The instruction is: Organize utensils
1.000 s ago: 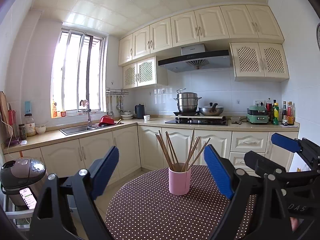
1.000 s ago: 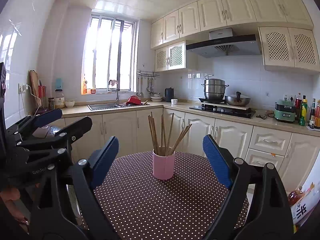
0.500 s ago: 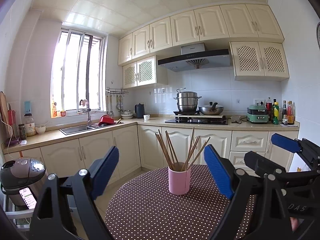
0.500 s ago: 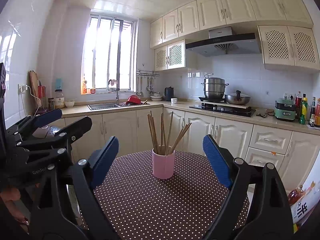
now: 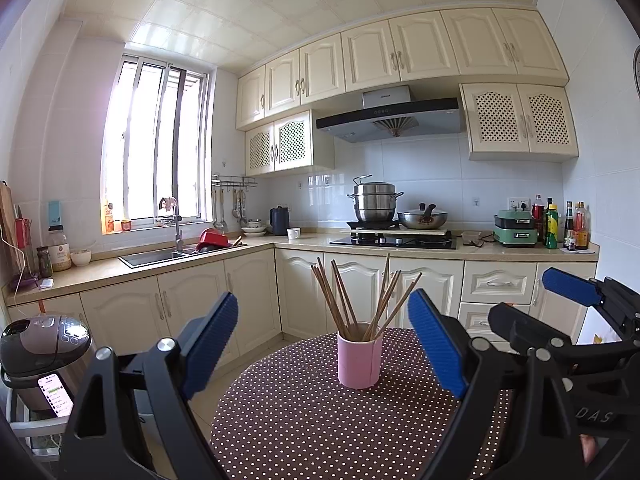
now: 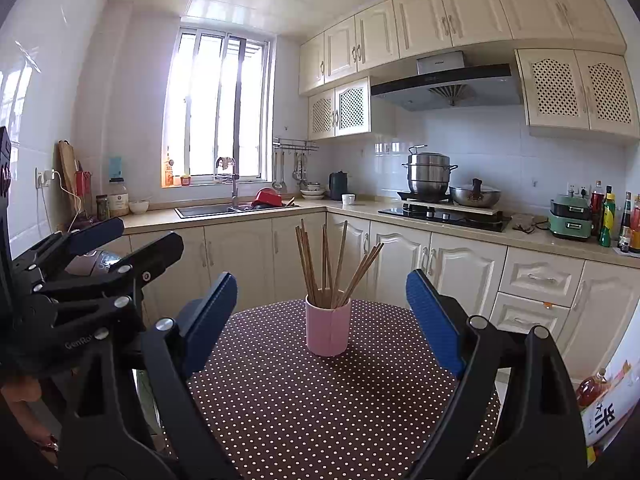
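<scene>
Left gripper (image 5: 323,344): jaws wide apart, nothing between pads, level over table edge. Right gripper (image 6: 322,316): same, empty, beside left one. No shift from earlier frames; both unmoved. Pink cup (image 6: 328,328) upright on dotted tablecloth (image 6: 320,408), well ahead, holding chopsticks (image 6: 332,268), perhaps ten, fanned out. Beyond: counter (image 6: 440,224), stove pots (image 6: 430,174), sink (image 5: 154,257). Path to cup unobstructed.

The left gripper (image 5: 323,343) is showing black angular arms tipped with ribbed blue pads (image 5: 210,343) and dotted with silver screw heads. The right gripper (image 6: 322,320) is wearing the same black frame, blue ribbed pads (image 6: 434,320) and silver screws, with pale lettering embossed on the plastic.
</scene>
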`<state>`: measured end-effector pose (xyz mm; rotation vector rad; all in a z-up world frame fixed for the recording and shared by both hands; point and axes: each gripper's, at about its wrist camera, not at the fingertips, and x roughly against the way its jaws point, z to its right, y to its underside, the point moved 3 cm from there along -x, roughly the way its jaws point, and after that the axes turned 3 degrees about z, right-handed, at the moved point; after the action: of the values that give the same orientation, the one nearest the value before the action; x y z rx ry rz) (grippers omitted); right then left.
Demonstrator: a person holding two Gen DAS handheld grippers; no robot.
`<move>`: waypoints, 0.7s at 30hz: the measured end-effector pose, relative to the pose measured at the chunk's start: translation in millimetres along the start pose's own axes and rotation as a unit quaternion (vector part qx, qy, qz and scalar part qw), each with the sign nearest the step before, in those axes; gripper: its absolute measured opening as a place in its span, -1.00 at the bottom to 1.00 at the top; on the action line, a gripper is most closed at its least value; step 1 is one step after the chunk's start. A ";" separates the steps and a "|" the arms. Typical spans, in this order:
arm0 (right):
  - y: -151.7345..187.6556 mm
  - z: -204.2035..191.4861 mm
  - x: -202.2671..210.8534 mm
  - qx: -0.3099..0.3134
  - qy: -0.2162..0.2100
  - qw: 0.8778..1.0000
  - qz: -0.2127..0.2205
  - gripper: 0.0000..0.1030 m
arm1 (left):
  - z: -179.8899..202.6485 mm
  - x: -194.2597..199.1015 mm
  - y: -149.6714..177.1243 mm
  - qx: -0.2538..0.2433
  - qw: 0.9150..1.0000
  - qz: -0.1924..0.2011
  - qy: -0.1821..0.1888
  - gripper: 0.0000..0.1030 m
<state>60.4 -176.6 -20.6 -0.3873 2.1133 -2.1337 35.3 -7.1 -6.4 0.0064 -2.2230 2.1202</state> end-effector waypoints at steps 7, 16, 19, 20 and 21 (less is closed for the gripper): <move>0.2 -0.2 -2.0 -0.001 0.000 1.000 -0.003 0.66 | 1.1 -1.8 0.8 0.001 1.000 -0.003 0.000 0.66; 1.0 0.1 -4.4 -0.004 -0.001 1.000 -0.006 0.66 | -1.3 -5.2 2.6 0.000 1.000 -0.004 -0.002 0.66; 1.4 0.0 -4.9 -0.004 -0.001 1.000 -0.007 0.66 | -1.4 -5.4 2.7 0.000 1.000 -0.005 -0.001 0.66; 1.5 0.1 -5.0 -0.004 0.000 1.000 -0.007 0.66 | -1.8 -6.0 3.3 0.000 1.000 -0.005 -0.001 0.66; 1.5 0.1 -4.9 -0.005 -0.001 1.000 -0.007 0.67 | -2.0 -6.6 3.6 0.000 1.000 -0.005 -0.002 0.66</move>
<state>65.0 -175.4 -22.5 -0.4056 2.1268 -2.1317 41.7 -5.2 -10.3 0.0219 -2.2206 2.1164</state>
